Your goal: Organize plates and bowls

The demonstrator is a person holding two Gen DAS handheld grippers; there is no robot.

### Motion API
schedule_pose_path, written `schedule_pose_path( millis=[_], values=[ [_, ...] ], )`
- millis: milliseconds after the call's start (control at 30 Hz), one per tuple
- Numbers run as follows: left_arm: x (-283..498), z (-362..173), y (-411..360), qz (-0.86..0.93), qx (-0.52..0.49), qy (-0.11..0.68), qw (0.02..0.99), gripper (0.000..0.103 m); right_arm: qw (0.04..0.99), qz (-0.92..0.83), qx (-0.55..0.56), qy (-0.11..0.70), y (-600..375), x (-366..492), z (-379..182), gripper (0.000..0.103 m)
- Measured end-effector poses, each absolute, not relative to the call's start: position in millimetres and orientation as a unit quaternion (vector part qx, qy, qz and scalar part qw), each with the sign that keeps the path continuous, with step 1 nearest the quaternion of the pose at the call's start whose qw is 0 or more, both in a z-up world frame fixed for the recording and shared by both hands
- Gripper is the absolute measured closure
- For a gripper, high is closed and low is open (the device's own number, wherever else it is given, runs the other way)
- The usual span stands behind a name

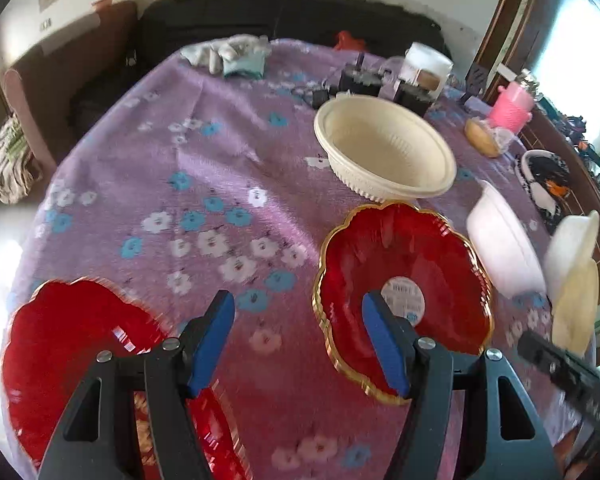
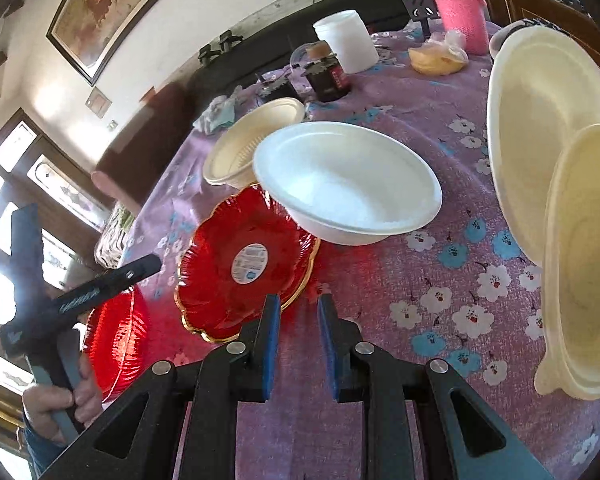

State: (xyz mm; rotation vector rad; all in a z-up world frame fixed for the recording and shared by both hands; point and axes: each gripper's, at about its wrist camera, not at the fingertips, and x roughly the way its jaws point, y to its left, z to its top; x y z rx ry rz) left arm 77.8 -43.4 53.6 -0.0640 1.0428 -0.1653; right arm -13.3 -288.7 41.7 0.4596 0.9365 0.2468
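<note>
left gripper (image 1: 300, 340) fingers wide apart, holding nothing | right gripper (image 2: 299, 346) fingers a little apart, holding nothing | red plate (image 1: 400, 284) on the bench (image 1: 228, 152) | second red plate (image 1: 72, 344) near left | white bowl (image 2: 346, 180) just behind | cream bowl (image 1: 384, 148) farther back

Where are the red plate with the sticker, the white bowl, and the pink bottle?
red plate with the sticker (image 2: 220, 280), right wrist view, on its red inner surface.
white bowl (image 2: 340, 176), right wrist view, on its inside.
pink bottle (image 1: 514, 105), left wrist view, on its pink knitted sleeve.
</note>
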Motion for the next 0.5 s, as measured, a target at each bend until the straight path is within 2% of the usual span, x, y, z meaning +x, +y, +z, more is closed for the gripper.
schedule_pose_path(
  millis=[200, 267, 300, 333, 400, 467, 500],
  values=[
    [103.7, 36.1, -55.6, -0.059, -0.019, 0.518, 0.853, 0.037, 0.856, 0.113, 0.216, 0.456, -282.7, 1.0, 30.7, 0.082],
    [108.4, 28.7, -58.8, -0.060, -0.019, 0.524, 0.850, 0.041, 0.854, 0.112, 0.216, 0.460, -280.8, 6.7, 26.0, 0.082],
    [108.4, 26.9, -59.4, -0.065, -0.022, 0.526, 0.848, 0.055, 0.853, 0.111, 0.215, 0.462, -279.8, 8.6, 24.4, 0.082],
    [108.8, 22.8, -61.1, -0.076, -0.027, 0.532, 0.843, 0.073, 0.852, 0.110, 0.213, 0.465, -278.9, 10.7, 21.9, 0.082],
    [106.5, 20.0, -63.0, -0.096, -0.040, 0.535, 0.839, 0.083, 0.851, 0.111, 0.210, 0.467, -276.6, 14.4, 17.8, 0.082],
    [101.2, 20.7, -67.0, -0.101, -0.029, 0.530, 0.842, 0.083, 0.853, 0.111, 0.206, 0.467, -274.7, 16.4, 15.9, 0.082],
    [97.5, 21.9, -68.9, -0.101, -0.022, 0.526, 0.844, 0.083, 0.854, 0.112, 0.203, 0.466, -273.7, 16.4, 15.6, 0.086]
  ],
)
